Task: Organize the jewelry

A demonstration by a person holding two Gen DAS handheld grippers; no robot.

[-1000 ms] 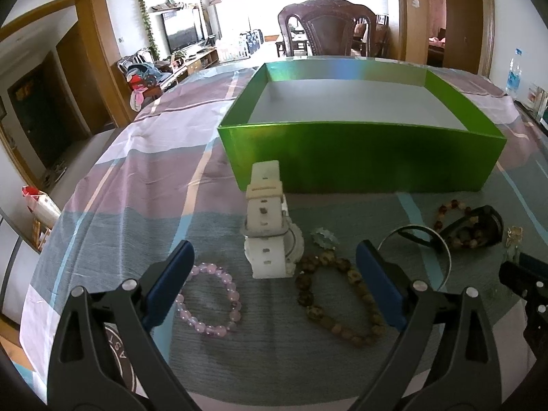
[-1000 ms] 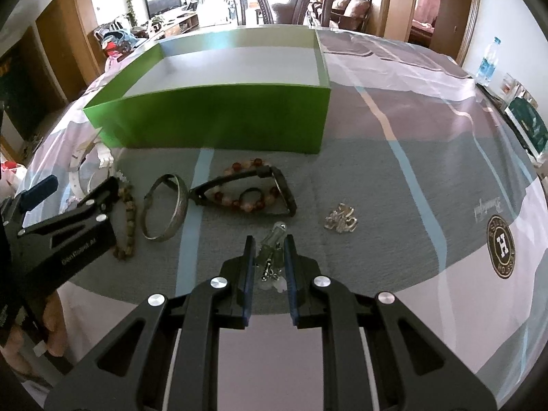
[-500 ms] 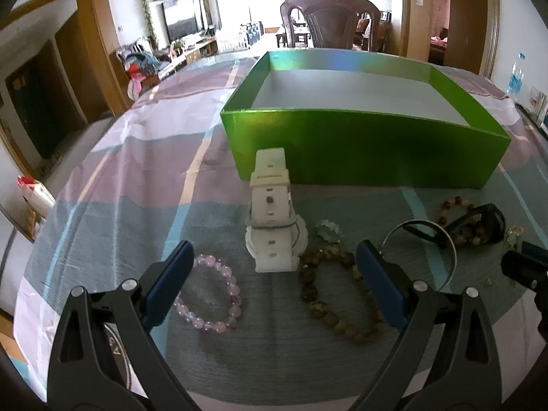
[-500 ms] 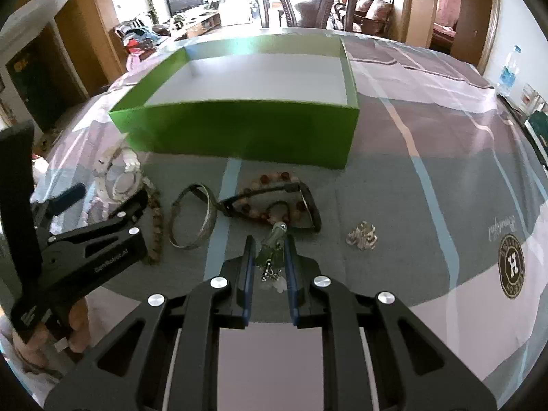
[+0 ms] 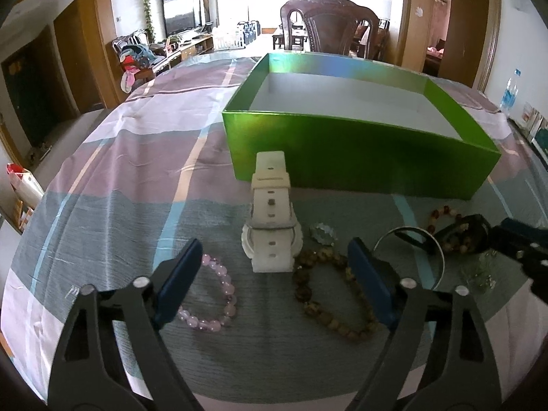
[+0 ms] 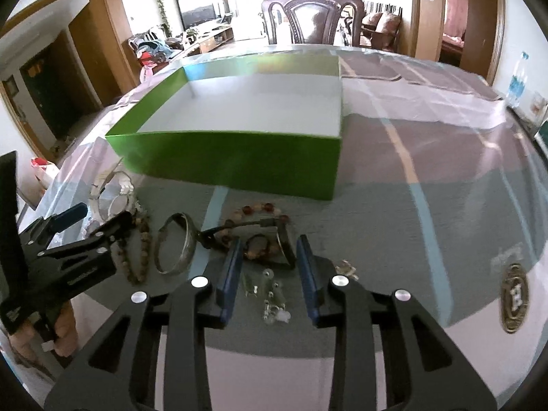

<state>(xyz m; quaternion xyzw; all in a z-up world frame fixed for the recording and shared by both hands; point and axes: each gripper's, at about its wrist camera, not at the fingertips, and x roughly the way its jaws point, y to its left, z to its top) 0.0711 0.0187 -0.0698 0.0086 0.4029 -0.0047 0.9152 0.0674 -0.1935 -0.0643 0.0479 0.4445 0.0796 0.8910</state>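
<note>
An empty green box (image 5: 359,157) stands on the table; it also shows in the right wrist view (image 6: 239,164). Before it lie a white watch (image 5: 272,219), a pink bead bracelet (image 5: 214,299), a brown bead bracelet (image 5: 328,291), a silver bangle (image 6: 174,245), a black strap with red beads (image 6: 260,236) and small clear earrings (image 6: 270,291). My left gripper (image 5: 274,279) is open above the watch and bracelets. My right gripper (image 6: 269,269) is open, with the earrings on the cloth between its fingers.
A striped cloth (image 5: 137,157) covers the table. A small silver charm (image 6: 346,269) lies right of my right gripper. A round logo (image 6: 513,296) is printed at the cloth's right edge. A wooden chair (image 6: 311,20) stands behind the table.
My right gripper has opened and let go of the earrings, which now lie on the cloth. The left gripper has stayed open and shifted only slightly.
</note>
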